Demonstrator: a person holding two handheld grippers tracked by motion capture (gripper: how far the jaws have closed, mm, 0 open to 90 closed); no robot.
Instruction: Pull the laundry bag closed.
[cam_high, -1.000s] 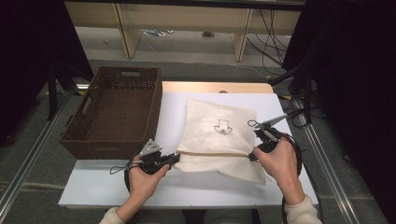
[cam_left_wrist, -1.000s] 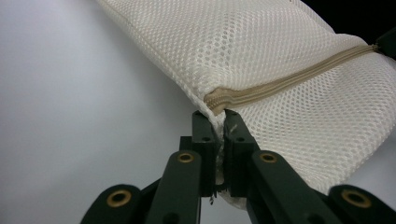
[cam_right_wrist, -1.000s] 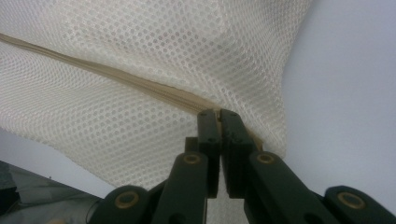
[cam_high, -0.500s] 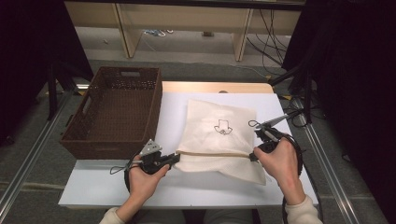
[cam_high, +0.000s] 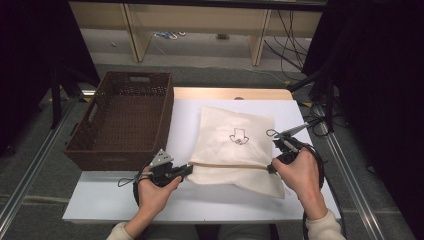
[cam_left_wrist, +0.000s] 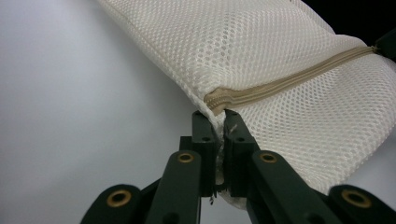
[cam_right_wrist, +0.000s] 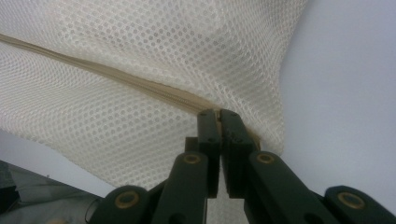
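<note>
A cream mesh laundry bag (cam_high: 235, 145) with a small dark printed mark lies on the white table (cam_high: 100, 200). A beige zipper (cam_left_wrist: 289, 81) runs across it near the front. My left gripper (cam_high: 187, 170) is shut on the bag's left end by the zipper end (cam_left_wrist: 219, 100). At the right end my right gripper (cam_high: 271, 167) is shut on the bag at the zipper (cam_right_wrist: 154, 91). The zipper line looks taut between the two grippers. Both sets of jaws stand closed with mesh pinched between them.
A dark brown wicker basket (cam_high: 122, 122) stands at the table's left, hanging partly over its edge. Cables (cam_high: 320, 165) trail from the right gripper at the table's right side. Wooden frame legs and floor cables lie beyond the far edge.
</note>
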